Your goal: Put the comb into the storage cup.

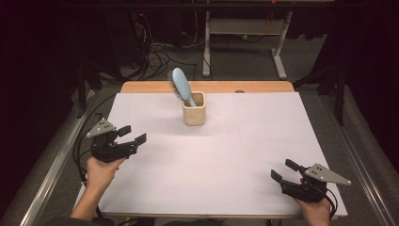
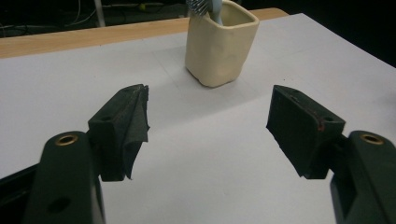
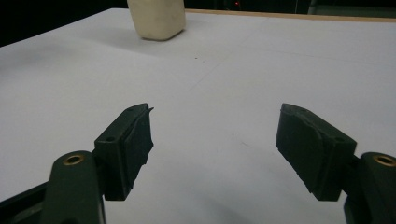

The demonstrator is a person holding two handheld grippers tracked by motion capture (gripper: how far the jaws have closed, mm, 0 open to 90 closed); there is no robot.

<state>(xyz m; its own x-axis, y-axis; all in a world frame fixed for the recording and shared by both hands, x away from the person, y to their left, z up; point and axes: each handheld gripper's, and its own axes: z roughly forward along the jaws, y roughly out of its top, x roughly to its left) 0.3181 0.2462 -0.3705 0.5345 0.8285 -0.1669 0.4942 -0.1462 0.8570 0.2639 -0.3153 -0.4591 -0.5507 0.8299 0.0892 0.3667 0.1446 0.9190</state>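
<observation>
Two grippers idling apart over the white desk (image 1: 207, 160), hairbrush (image 1: 181, 87) sitting in the cream cup (image 1: 194, 109).

Left gripper (image 1: 132, 134) is hovering at the desk's left edge with its fingers (image 2: 125, 126) standing apart, nothing between them; from the left gripper view it is pointing toward the cup (image 2: 220, 44), which is standing ahead on the white sheet near the far wooden edge. Right gripper (image 1: 283, 170) is hanging near the desk's front right corner, fingers (image 3: 128, 144) also spread wide and gripping nothing, cup (image 3: 157, 17) showing far off at upper left of the right gripper view. Hairbrush is standing handle-down in the cup, light-blue head leaning left and back, bristles (image 2: 198, 6) just peeking over the rim. Both grippers are well apart from the cup and from each other.
</observation>
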